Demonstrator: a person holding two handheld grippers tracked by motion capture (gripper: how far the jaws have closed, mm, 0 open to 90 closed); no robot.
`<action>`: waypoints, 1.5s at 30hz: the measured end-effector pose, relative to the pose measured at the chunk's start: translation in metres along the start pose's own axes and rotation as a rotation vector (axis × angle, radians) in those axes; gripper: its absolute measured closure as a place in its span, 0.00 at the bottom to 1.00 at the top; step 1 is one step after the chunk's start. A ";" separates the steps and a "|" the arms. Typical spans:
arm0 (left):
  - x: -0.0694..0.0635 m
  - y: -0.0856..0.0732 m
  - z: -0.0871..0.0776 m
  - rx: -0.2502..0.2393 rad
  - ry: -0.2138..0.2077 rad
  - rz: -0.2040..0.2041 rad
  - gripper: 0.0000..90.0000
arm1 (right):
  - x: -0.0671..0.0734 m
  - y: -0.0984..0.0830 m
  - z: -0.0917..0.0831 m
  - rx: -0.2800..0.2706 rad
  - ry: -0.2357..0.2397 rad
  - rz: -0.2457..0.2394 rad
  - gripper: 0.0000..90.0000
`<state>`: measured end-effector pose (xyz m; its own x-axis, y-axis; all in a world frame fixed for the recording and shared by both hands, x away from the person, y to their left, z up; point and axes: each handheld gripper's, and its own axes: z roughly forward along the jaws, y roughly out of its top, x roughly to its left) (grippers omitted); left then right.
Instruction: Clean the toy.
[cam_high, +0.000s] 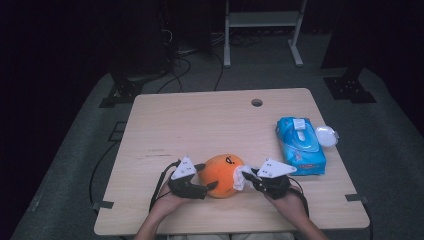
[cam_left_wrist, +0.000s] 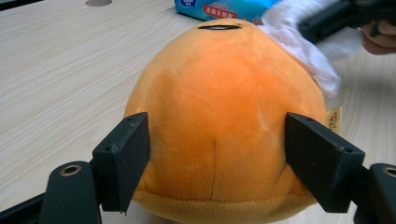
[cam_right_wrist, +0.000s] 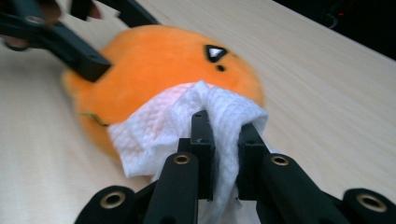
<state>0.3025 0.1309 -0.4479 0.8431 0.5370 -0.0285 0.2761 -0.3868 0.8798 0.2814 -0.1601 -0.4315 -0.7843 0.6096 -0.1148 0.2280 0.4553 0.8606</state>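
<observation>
Wipe (cam_right_wrist: 187, 126) over plush toy (cam_right_wrist: 154, 70), label unreadable

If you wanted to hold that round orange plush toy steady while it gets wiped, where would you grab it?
Probably low on its wide back, across the two bulging flanks, coming in level from the side away from the white wipe. The orange plush toy is dome-shaped and soft, so it likely gives under flat fingers there. The left gripper already clamps it that way, leaving the face side free for the right gripper.

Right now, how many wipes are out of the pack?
1. The wipe is clamped in the right gripper, pressed against the orange plush toy. More may be inside the blue pack.
</observation>
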 end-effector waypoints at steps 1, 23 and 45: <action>0.000 0.000 0.001 0.003 0.006 0.004 0.27 | 0.004 0.000 0.001 -0.006 0.021 -0.001 0.89; 0.001 -0.001 0.002 0.015 0.010 0.013 0.27 | 0.022 0.009 0.005 -0.027 0.045 -0.070 0.89; 0.000 0.007 0.000 -0.003 -0.003 -0.011 0.20 | 0.006 0.004 0.009 -0.027 0.049 0.043 0.89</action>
<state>0.3047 0.1279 -0.4418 0.8412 0.5393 -0.0397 0.2845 -0.3788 0.8807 0.2825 -0.1487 -0.4333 -0.8013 0.5958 -0.0534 0.2472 0.4111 0.8775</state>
